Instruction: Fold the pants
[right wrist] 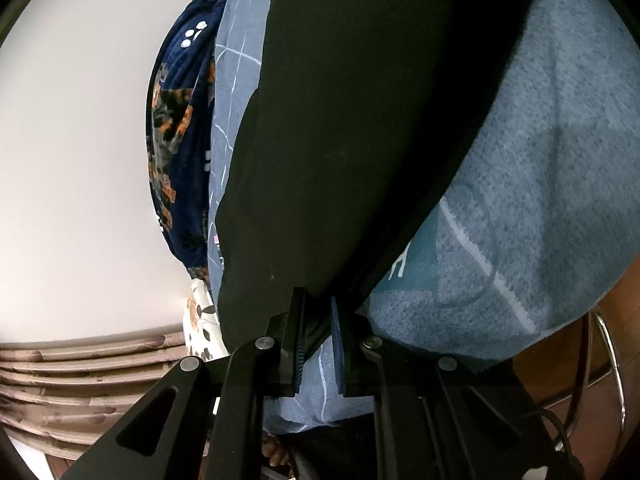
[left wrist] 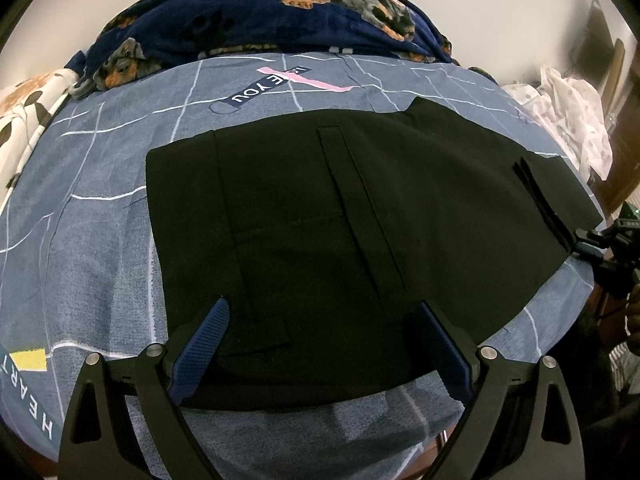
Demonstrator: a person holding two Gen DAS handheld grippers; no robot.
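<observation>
The pants [left wrist: 320, 216] lay flat on the bed [left wrist: 100, 240], already folded at least once. The right gripper [right wrist: 318, 312] pinched their edge shut, and the left gripper [left wrist: 320, 320] hovered wide open over the near edge. Next it likely needed to grab that edge (carefully) so both could fold again; a blanket [left wrist: 256, 12] lay far back, out of the way.
</observation>
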